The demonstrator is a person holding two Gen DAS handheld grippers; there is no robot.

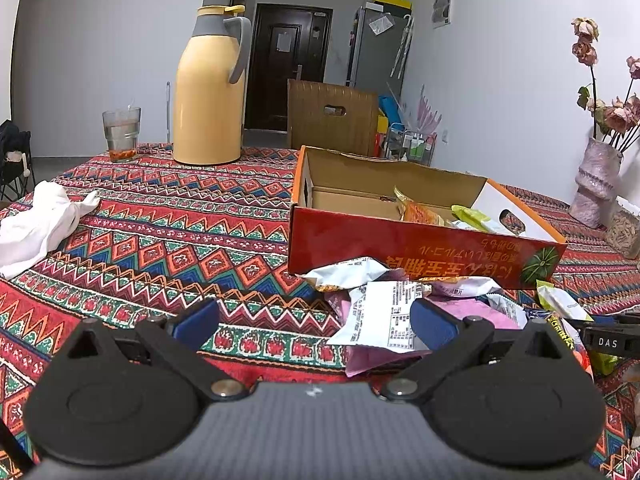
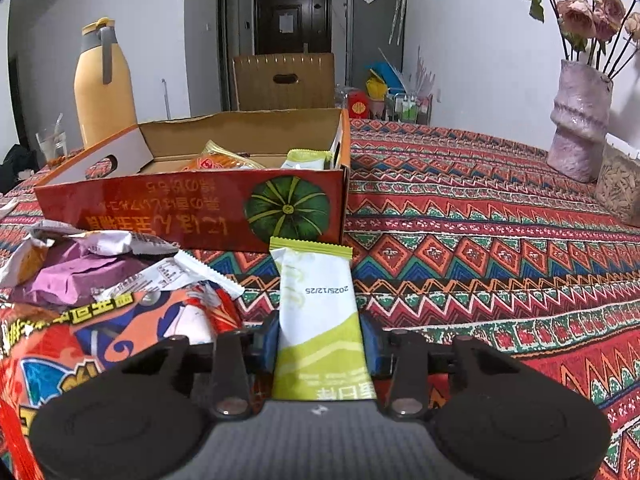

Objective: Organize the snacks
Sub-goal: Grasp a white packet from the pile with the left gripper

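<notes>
Right claw (image 2: 320,344) nearly closed on green packet (image 2: 316,312), pads flank its lower half. Thin wrapper may slip, catch box (image 2: 192,208) wall ahead. Left claw (image 1: 316,322) wide open, empty.

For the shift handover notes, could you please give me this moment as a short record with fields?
surface: patterned cloth
box: red box, open, some snacks inside
loose snacks: pile in front of the box
right tongs: green-white packet between the pads, seemingly gripped
left tongs: open, empty, beside the pile
other items: yellow jug, glass, vase, white cloth
</notes>
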